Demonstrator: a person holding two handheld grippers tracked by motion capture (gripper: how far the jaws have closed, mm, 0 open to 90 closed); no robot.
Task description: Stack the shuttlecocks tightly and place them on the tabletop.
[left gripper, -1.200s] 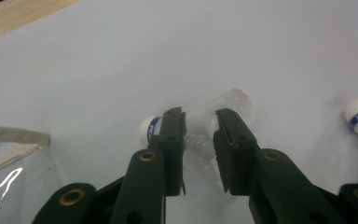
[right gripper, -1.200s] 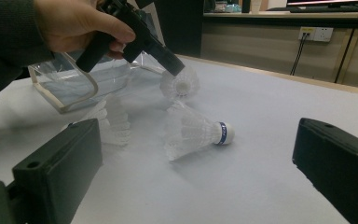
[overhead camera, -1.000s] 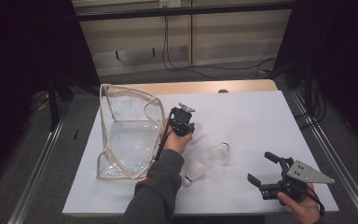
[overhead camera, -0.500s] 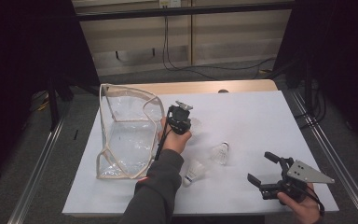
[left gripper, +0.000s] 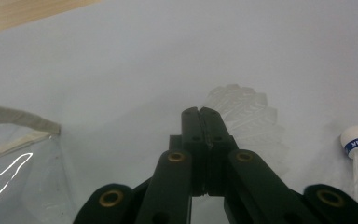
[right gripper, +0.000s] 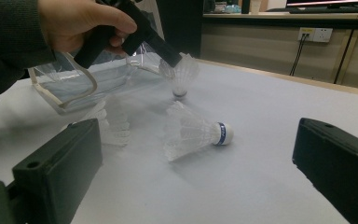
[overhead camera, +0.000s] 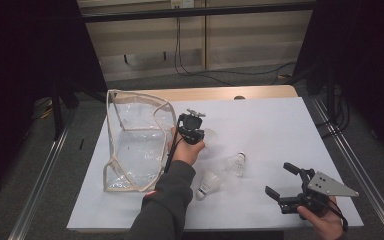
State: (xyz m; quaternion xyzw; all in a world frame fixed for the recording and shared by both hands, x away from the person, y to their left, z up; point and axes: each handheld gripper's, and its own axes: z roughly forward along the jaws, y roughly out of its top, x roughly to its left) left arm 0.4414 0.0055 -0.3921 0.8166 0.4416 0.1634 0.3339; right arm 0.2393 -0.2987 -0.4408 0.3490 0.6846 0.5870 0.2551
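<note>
My left gripper (overhead camera: 202, 135) points down at the mat beside a clear bag (overhead camera: 135, 145). Its jaws are shut, pinching the feather rim of a white shuttlecock (right gripper: 181, 73) that stands cork down. In the left gripper view the closed tips (left gripper: 199, 112) meet against that shuttlecock's skirt (left gripper: 249, 112). Two more shuttlecocks lie on the mat: one with a blue band (overhead camera: 237, 164) (right gripper: 196, 133) and one nearer the front (overhead camera: 208, 184) (right gripper: 112, 119). My right gripper (overhead camera: 280, 179) rests at the front right with its jaws wide apart and nothing between them.
The clear bag with beige trim (right gripper: 74, 79) lies open on the left of the white mat (overhead camera: 280, 125). A strip of wooden table (overhead camera: 215, 93) shows behind the mat. A person's sleeve (overhead camera: 165, 205) reaches in from the front.
</note>
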